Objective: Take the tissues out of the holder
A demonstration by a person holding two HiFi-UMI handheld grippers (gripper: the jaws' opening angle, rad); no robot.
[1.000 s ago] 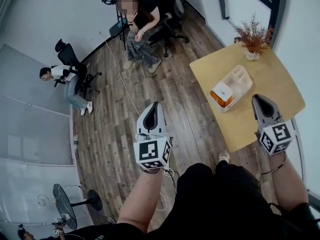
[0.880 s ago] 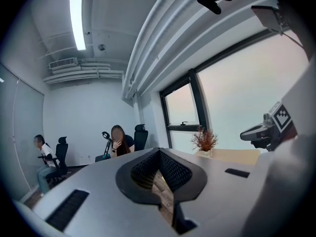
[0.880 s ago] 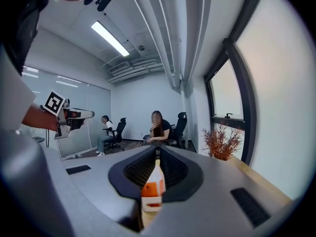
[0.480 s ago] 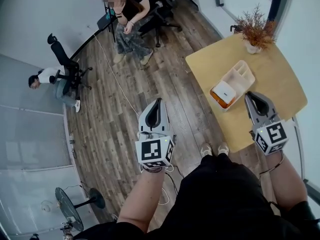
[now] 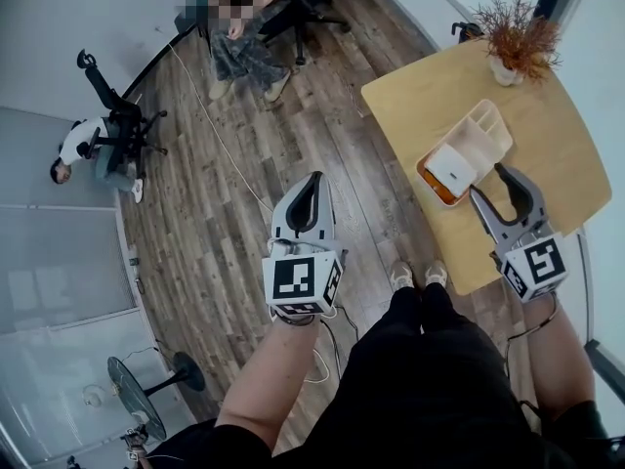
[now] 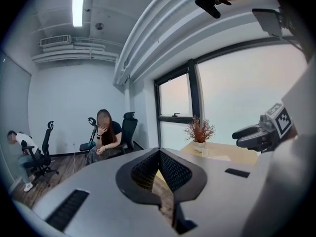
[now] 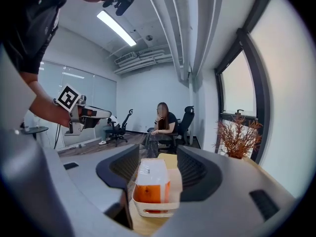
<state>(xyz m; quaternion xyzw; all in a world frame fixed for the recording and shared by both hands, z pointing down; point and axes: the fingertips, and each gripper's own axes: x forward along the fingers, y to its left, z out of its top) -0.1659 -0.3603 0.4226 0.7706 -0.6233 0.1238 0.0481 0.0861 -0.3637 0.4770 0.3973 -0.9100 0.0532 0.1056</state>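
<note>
Since a second ago the right gripper (image 5: 490, 185) has slid up to the near end of the holder (image 5: 485, 131), and its jaws, shut then, are now opening.

From the head view, the holder is a white divided tray lying at an angle on the yellow wooden table (image 5: 430, 96). The tissue pack (image 5: 450, 165), white on top with orange sides, sits in the holder's near compartment; the far compartments look empty. The right gripper's jaws stand apart just beside that near end, not touching the pack. A potted dried plant (image 5: 518, 39) stands at the table's far corner. The left gripper (image 5: 312, 183) hangs over the wooden floor (image 5: 244, 242), well apart from the table, with its jaws together. A seated person (image 5: 237, 18) is at the top, a second person (image 5: 76, 150) bends over beside an office chair (image 5: 109, 115), and a floor fan (image 5: 137, 391) stands at the lower left.

From the left gripper view, the two jaws meet at their tips with nothing between them; the plant, the table and the right gripper show beyond.

From the right gripper view, the jaws are moderately apart and the tissue pack in its holder is framed in the gap, upright, with neither pad pressing on it. The plant stands to the right, the left gripper to the left.
</note>
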